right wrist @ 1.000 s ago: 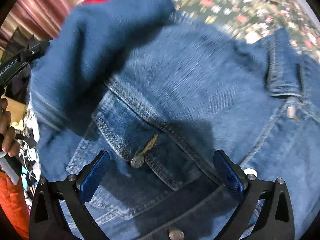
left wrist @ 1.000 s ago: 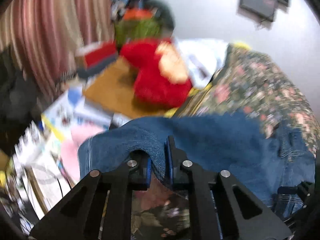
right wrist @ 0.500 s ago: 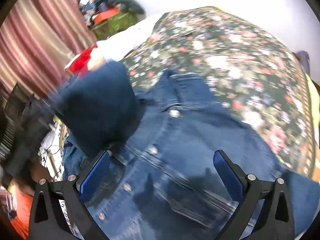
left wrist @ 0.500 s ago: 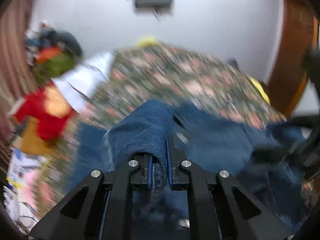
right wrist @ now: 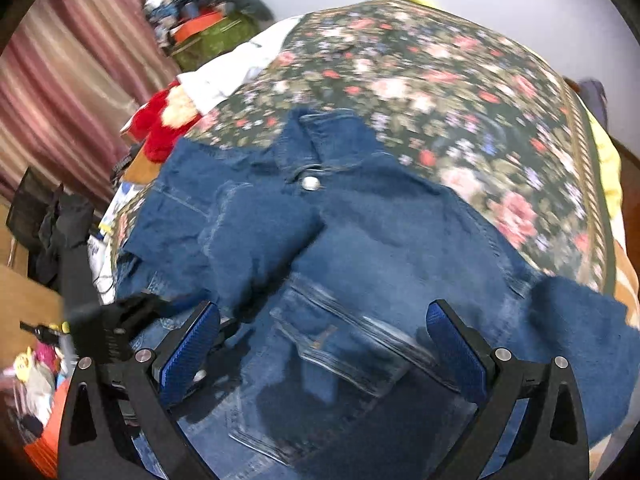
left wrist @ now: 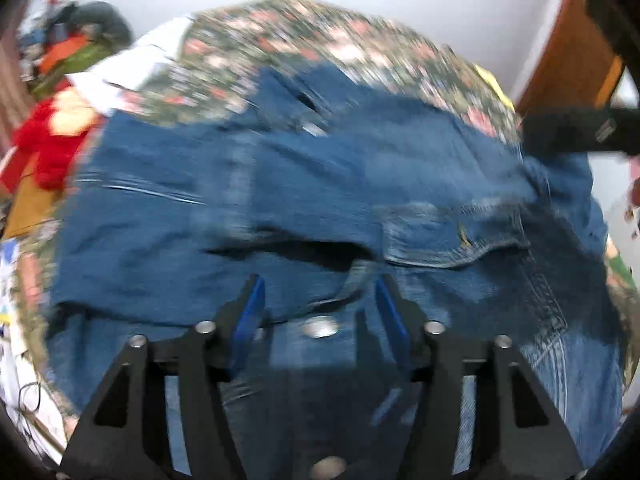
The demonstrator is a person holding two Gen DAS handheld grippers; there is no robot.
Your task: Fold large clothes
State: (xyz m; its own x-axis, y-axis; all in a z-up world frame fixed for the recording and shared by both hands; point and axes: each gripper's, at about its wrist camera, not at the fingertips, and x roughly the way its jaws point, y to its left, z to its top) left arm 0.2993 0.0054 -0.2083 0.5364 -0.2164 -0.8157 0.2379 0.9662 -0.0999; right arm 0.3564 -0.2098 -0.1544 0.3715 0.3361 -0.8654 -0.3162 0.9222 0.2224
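Note:
A blue denim jacket [right wrist: 360, 240] lies front up on a floral bedspread [right wrist: 460, 80], its left sleeve [right wrist: 256, 240] folded across the chest. It also fills the left wrist view [left wrist: 320, 200]. My left gripper [left wrist: 318, 312] is open and empty, just above the jacket's front near a metal button [left wrist: 320, 327]. My right gripper [right wrist: 322, 344] is wide open and empty above the chest pocket [right wrist: 340, 344]. The left gripper's dark body [right wrist: 108, 332] shows at the lower left of the right wrist view.
A red plush toy [right wrist: 160, 120] and white cloth [right wrist: 232, 68] lie at the bed's far left, by a striped curtain [right wrist: 60, 80]. Clutter is piled in the far corner [right wrist: 200, 20]. A wooden door [left wrist: 568, 52] stands at the right.
My left gripper carried the sleeve over the jacket's front, opened and let it go. The sleeve now lies folded across the chest. The right gripper stayed open and pulled back a little.

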